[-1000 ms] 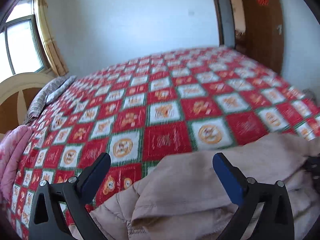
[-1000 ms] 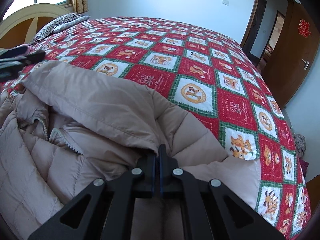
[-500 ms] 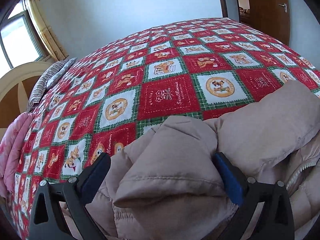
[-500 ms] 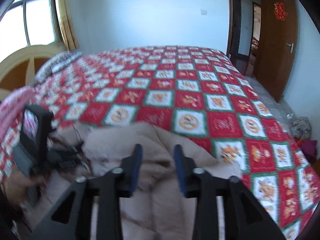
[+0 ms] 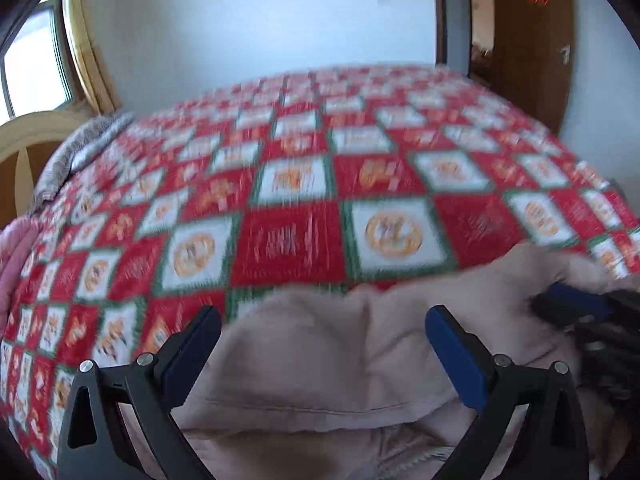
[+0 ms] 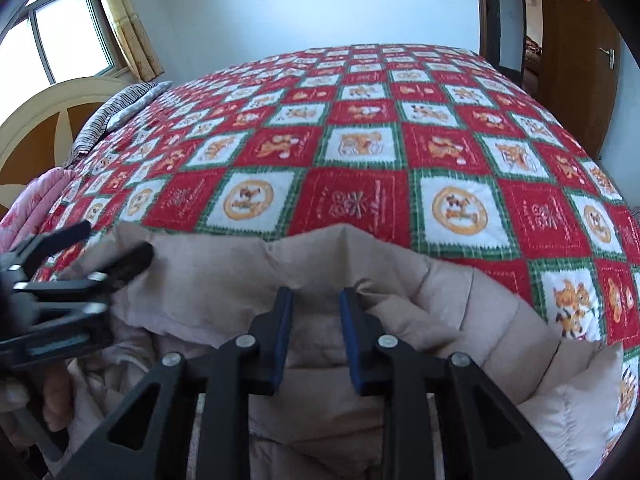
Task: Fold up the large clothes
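Observation:
A beige padded jacket (image 6: 420, 320) lies bunched at the near edge of a bed with a red, white and green patchwork cover (image 6: 360, 140). It also shows in the left wrist view (image 5: 360, 360). My left gripper (image 5: 320, 344) is wide open just above the jacket's folded edge, holding nothing; it also shows at the left of the right wrist view (image 6: 80, 280). My right gripper (image 6: 314, 320) is part open above the jacket with nothing between its pads; its tip shows at the right of the left wrist view (image 5: 576, 304).
A pink quilt (image 6: 28, 212) and a striped pillow (image 6: 116, 112) lie at the bed's left end by a cream and wood headboard (image 6: 44, 120). A window (image 6: 60, 36) is at the far left. A wooden door (image 6: 580, 60) stands at the far right.
My right gripper opened and let go of the jacket, then drew back a little. My left gripper stayed open and lifted from around the jacket fold to just above it.

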The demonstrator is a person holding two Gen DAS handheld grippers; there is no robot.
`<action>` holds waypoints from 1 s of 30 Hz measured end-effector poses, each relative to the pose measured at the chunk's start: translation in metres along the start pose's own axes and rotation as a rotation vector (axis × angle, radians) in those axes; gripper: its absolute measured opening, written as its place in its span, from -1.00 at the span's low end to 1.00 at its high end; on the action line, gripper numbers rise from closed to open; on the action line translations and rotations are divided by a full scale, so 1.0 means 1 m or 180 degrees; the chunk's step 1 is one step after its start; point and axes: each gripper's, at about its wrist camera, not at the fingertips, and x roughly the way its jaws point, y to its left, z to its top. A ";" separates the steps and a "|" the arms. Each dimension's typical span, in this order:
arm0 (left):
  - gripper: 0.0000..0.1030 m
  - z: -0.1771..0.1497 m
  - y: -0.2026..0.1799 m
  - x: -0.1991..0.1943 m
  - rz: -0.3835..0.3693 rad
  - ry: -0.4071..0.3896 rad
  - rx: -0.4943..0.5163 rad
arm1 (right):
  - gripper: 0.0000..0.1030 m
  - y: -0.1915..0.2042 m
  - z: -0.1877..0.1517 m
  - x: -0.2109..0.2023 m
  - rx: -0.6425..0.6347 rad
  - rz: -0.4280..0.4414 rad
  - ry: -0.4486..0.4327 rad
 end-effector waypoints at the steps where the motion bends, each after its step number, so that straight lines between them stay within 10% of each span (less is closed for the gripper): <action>1: 0.98 -0.005 0.002 0.009 -0.0041 0.0099 -0.0055 | -0.47 -0.001 -0.003 0.000 0.0005 0.0019 0.0008; 30: 0.99 -0.026 -0.007 0.033 0.0113 0.0200 -0.0003 | -0.50 0.015 -0.021 0.019 -0.0170 -0.0272 0.0148</action>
